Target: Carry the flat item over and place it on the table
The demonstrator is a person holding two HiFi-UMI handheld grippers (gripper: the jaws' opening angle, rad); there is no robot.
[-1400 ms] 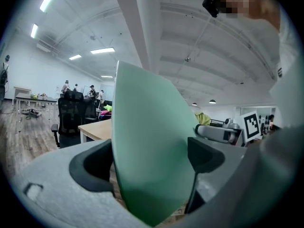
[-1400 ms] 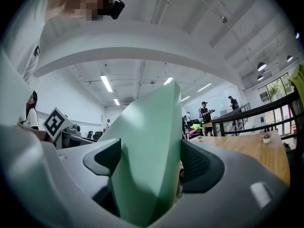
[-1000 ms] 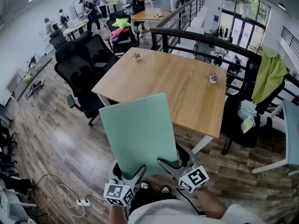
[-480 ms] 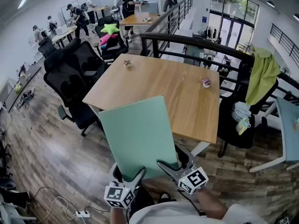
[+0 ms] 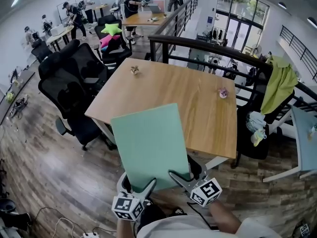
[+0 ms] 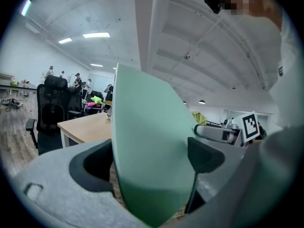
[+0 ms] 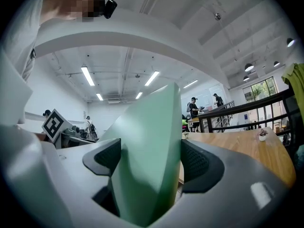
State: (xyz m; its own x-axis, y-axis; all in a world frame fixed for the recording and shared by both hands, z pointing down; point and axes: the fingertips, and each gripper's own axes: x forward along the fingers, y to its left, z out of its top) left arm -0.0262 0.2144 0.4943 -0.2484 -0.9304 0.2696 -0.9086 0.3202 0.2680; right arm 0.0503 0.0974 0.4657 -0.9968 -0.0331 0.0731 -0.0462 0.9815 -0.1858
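A flat pale-green board (image 5: 148, 143) is held tilted in front of me by its near edge. My left gripper (image 5: 143, 186) is shut on its near left corner and my right gripper (image 5: 181, 176) on its near right corner. The board's far edge overlaps the near edge of the wooden table (image 5: 168, 90). In the left gripper view the board (image 6: 142, 127) fills the gap of the left gripper (image 6: 148, 159), and the table (image 6: 83, 126) lies beyond. In the right gripper view the board (image 7: 152, 122) stands between the jaws of the right gripper (image 7: 151, 161), with the table (image 7: 237, 148) at the right.
Two small objects (image 5: 134, 70) (image 5: 223, 92) sit on the table. Black office chairs (image 5: 74, 88) stand to its left. A chair draped with a green garment (image 5: 280, 83) stands at its right. A black railing (image 5: 208, 46) runs behind it. People work at far desks.
The table has come closer and the board now reaches over its near edge. Both grippers keep the same hold on the board.
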